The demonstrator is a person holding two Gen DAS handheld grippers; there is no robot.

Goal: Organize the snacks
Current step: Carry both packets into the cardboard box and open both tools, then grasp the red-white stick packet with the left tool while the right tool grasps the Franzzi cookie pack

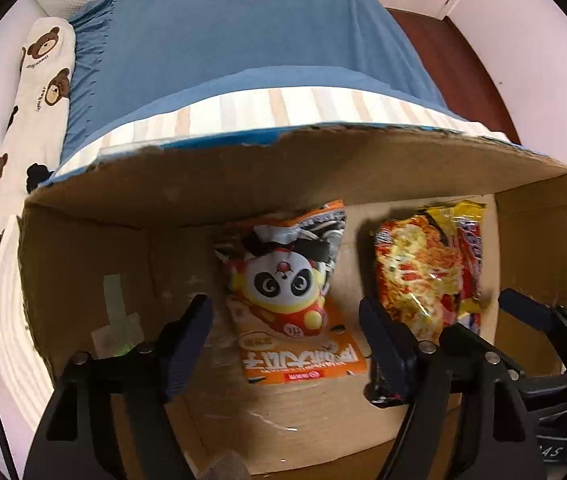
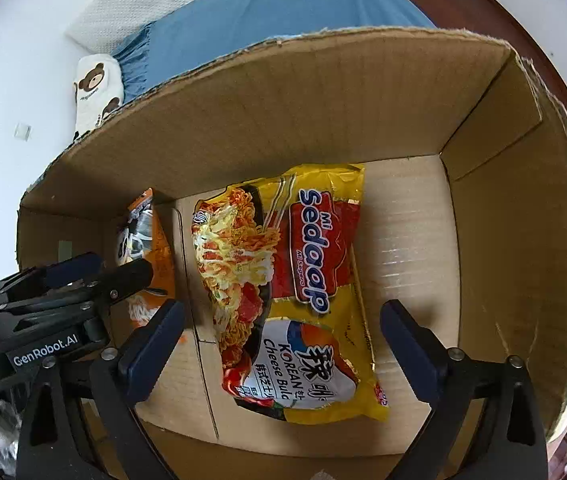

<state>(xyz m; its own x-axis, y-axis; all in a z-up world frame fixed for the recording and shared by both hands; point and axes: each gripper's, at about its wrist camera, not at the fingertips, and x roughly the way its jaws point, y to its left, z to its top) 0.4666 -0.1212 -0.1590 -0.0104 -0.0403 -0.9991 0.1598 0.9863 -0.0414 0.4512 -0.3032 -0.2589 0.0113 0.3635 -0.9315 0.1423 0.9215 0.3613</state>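
Nearest the cameras, both grippers hang over an open cardboard box (image 2: 495,216), pointing down into it. The left gripper (image 1: 285,332) has its jaws parted to a middling width with the orange panda snack bag (image 1: 283,280) lying flat on the box floor between them; the pads look clear of the bag on both sides, though blur makes the gap hard to judge. The right gripper (image 2: 281,320) stands wide, its 2 fingers straddling the yellow noodle packet (image 2: 295,288), which also lies flat on the floor and is not gripped.

The 2 snacks lie side by side, near each other but apart, with bare cardboard to the left of the bag and to the right of the packet. Beyond the box's torn far wall is a bed with a blue sheet (image 1: 243,28) and a bear-print pillow (image 1: 39,72).

Both items look placed, so the likely next move is lifting out. The risks: the 2 grippers sit close together and could knock each other on the way up, a finger could catch the crinkly edge of a wrapper and drag it along, or an arm could snag the box's ragged rim and shift the box.
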